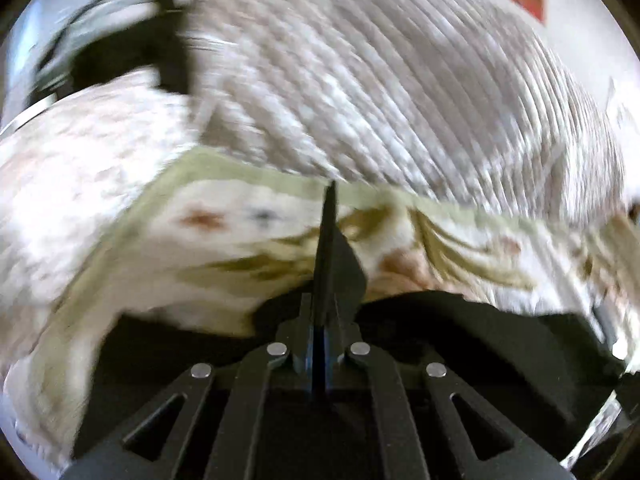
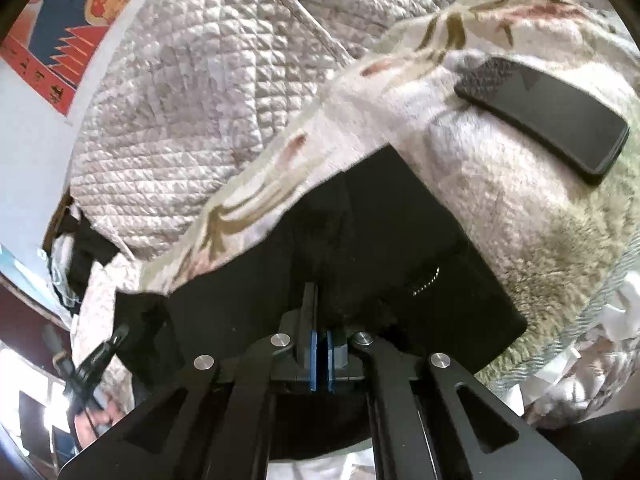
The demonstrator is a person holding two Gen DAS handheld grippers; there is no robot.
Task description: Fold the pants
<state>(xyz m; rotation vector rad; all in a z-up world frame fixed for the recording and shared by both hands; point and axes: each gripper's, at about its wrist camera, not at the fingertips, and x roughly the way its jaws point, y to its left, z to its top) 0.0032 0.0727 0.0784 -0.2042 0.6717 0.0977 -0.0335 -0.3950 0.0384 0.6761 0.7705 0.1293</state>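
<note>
we saw both grippers clamped shut: the left gripper [image 1: 330, 200] on nothing visible, the right gripper [image 2: 320, 304] buried in the black pants [image 2: 400, 240].

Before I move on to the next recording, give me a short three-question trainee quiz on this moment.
1. True or false: in the right wrist view a phone lies on the floral blanket.
2. What colour are the pants? A black; B red; C pale floral.
3. Fill in: the left tongs and the right tongs are both ___ (open or shut).
Key: 1 true; 2 A; 3 shut.
</note>
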